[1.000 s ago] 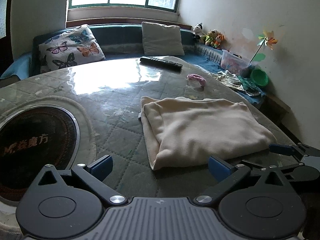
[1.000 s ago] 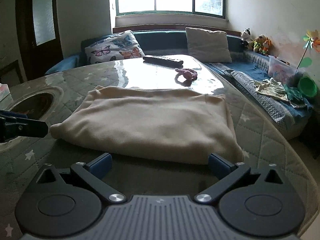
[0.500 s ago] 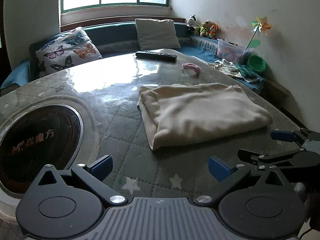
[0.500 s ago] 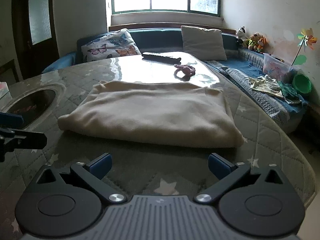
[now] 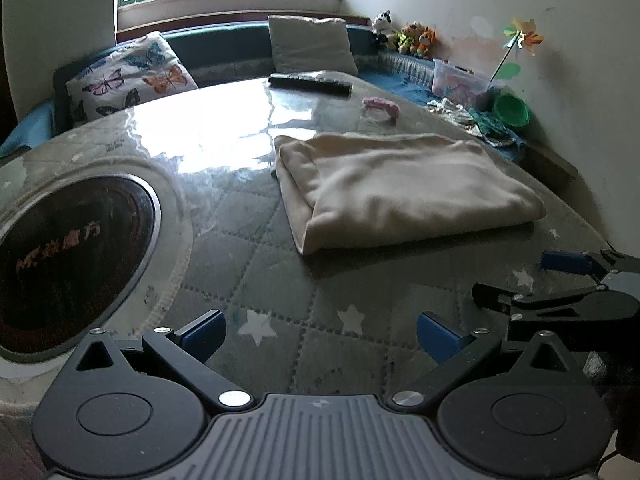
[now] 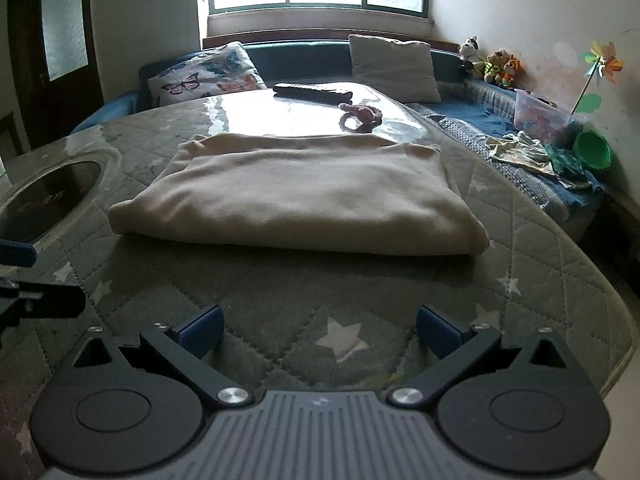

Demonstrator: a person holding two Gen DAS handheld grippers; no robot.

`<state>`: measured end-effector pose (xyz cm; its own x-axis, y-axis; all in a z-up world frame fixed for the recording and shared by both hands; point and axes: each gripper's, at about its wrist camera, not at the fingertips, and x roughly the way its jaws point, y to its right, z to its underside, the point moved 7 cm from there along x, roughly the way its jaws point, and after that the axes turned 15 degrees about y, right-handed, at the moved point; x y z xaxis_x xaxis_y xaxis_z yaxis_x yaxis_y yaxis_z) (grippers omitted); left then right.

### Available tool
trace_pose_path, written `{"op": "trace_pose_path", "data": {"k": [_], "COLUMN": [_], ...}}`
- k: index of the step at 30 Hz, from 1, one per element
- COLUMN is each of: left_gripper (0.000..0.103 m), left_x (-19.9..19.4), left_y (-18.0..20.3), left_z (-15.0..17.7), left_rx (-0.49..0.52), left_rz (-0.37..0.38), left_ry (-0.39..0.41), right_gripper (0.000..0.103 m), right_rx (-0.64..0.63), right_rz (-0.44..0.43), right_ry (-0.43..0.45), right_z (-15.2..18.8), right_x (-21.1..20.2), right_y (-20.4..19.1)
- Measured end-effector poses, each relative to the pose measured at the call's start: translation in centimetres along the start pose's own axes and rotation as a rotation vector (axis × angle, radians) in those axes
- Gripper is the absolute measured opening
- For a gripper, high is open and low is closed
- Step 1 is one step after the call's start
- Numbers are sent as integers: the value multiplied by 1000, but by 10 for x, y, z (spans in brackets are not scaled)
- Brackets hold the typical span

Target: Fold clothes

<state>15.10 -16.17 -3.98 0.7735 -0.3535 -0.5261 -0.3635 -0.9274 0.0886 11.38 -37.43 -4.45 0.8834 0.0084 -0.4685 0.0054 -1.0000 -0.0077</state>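
Observation:
A cream garment point(image 5: 404, 184) lies folded into a thick rectangle on the quilted green table cover point(image 5: 256, 264); in the right wrist view the same garment point(image 6: 304, 196) fills the middle of the table. My left gripper point(image 5: 320, 334) is open and empty, hovering near the table's front edge, well short of the garment. My right gripper point(image 6: 318, 328) is also open and empty, a short way back from the garment's near fold. The right gripper's fingers point(image 5: 564, 262) show at the right edge of the left wrist view.
A dark round inset point(image 5: 68, 256) lies at the table's left. A remote control point(image 5: 310, 82) and a small pink toy point(image 5: 380, 106) lie on the glossy far part. A sofa with cushions point(image 6: 208, 76) and a green bowl point(image 6: 592, 154) are beyond.
Both grippers have drawn back from the folded garment toward the table's near edge, staying open. The garment has not moved.

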Motion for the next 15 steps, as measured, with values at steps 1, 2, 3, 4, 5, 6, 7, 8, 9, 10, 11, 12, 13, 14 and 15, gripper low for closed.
{"op": "trace_pose_path", "data": {"k": [1, 2, 3, 4, 5, 6, 7, 8, 9, 10, 11, 12, 13, 14, 15], "left_gripper": [103, 103, 103, 103, 103, 103, 103, 103, 103, 103, 103, 103, 103, 103, 103], "left_x": [1, 2, 3, 4, 5, 5, 5, 5, 5, 5, 4, 4, 4, 5, 5], "left_y": [0, 0, -1, -1, -2, -2, -2, -3, -3, -3, -3, -4, -3, -3, -2], "left_z": [2, 3, 5, 7, 8, 9, 9, 9, 9, 9, 9, 9, 9, 9, 9], "left_rx": [-3, -8, -15, -23, -25, -24, -25, -27, -29, -33, -36, -39, -40, -40, -36], "left_rz": [2, 3, 5, 6, 5, 5, 5, 6, 6, 6, 6, 5, 3, 2, 0], "left_ry": [-7, -16, -26, -35, -37, -34, -33, -33, -33, -33, -34, -34, -35, -36, -37], "right_gripper": [103, 103, 103, 103, 103, 103, 103, 103, 103, 103, 103, 103, 103, 103, 103], "right_rx": [2, 5, 8, 10, 12, 15, 17, 19, 21, 23, 24, 24, 24, 24, 25], "right_rz": [2, 4, 8, 12, 17, 21, 25, 27, 29, 31, 33, 35, 37, 39, 41], "right_ry": [-2, -4, -5, -4, -3, -2, -2, -4, -7, -11, -13, -15, -16, -17, -18], "right_z": [0, 0, 0, 1, 1, 1, 1, 1, 1, 1, 1, 1, 1, 1, 1], "right_x": [0, 0, 0, -1, -1, -1, -1, -1, -1, -1, -1, -1, -1, -1, -1], "right_y": [0, 0, 0, 0, 0, -1, -1, 0, 0, 0, 0, 0, -1, -1, -1]}}
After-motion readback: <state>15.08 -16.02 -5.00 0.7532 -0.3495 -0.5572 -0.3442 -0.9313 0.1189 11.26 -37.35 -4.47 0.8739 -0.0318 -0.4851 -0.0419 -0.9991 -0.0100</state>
